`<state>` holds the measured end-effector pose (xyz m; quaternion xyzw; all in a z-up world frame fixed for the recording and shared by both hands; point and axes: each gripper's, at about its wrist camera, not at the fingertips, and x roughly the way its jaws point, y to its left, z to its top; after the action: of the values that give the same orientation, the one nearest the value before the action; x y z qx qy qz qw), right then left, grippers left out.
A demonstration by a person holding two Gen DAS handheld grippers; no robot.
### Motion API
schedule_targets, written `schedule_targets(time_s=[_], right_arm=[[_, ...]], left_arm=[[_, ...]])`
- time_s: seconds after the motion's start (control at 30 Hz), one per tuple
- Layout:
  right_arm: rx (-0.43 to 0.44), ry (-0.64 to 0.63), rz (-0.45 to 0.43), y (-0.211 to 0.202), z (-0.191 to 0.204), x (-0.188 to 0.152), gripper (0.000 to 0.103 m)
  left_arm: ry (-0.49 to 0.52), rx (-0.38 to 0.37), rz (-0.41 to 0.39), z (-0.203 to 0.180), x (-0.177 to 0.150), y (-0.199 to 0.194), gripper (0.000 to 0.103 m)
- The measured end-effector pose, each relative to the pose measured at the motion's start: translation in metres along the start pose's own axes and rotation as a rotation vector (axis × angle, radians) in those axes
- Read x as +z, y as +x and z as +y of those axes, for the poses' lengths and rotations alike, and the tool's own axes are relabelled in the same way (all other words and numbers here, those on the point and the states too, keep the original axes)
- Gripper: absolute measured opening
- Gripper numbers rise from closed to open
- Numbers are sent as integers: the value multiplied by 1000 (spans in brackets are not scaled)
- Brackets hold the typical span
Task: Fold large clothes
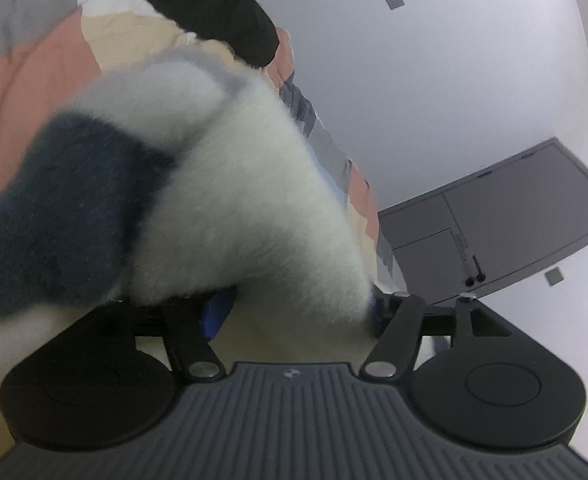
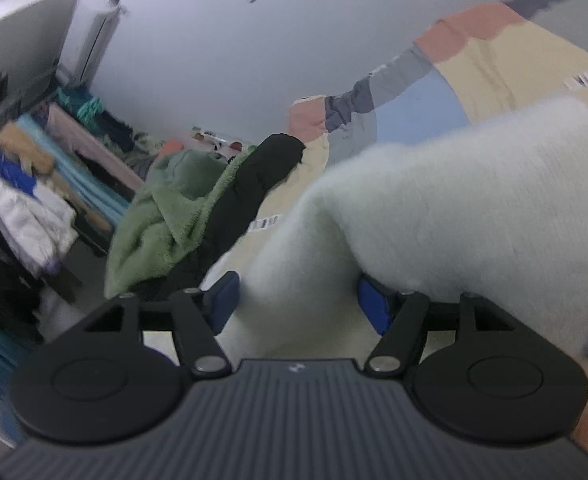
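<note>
A fluffy white garment (image 1: pixel 245 200) with a dark blue patch (image 1: pixel 61 208) lies bunched on the patchwork bedcover (image 1: pixel 33 80). In the left wrist view it drapes over and between the blue pads of my left gripper (image 1: pixel 298 312), whose jaws stand apart without pinching the cloth. In the right wrist view the same white garment (image 2: pixel 434 208) fills the gap of my right gripper (image 2: pixel 298 304). Both of that gripper's blue pads (image 2: pixel 223 300) show, standing wide with the cloth loose between them. Both views are blurred.
A black garment (image 2: pixel 261 176) and a green fleece (image 2: pixel 165 208) lie on the bedcover (image 2: pixel 494 68) beyond the white one. Several clothes are heaped on furniture at the left (image 2: pixel 33 184). A grey panelled door (image 1: pixel 514 220) is set in the white wall.
</note>
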<state>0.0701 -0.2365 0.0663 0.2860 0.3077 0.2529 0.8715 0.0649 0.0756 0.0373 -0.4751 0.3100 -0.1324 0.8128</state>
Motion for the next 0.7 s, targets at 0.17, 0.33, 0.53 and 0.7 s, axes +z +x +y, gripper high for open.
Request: schedule_targets(time_s=[0.17,0.33,0.53,0.7], right_arm=[[-1,-13,6,35,-25,3,66],[39,69,21,55,-54,4,66],[34,41,17,49,-47,5,66],[-42,-39,-26,21,-29,12,69]], left_arm=[[-91,-85,5,34,14,25,80],[-133,-166,17,44,27,33,88],[-3,-142,38,23,28,32,94],[160,-30,-29,1,30,13,94]])
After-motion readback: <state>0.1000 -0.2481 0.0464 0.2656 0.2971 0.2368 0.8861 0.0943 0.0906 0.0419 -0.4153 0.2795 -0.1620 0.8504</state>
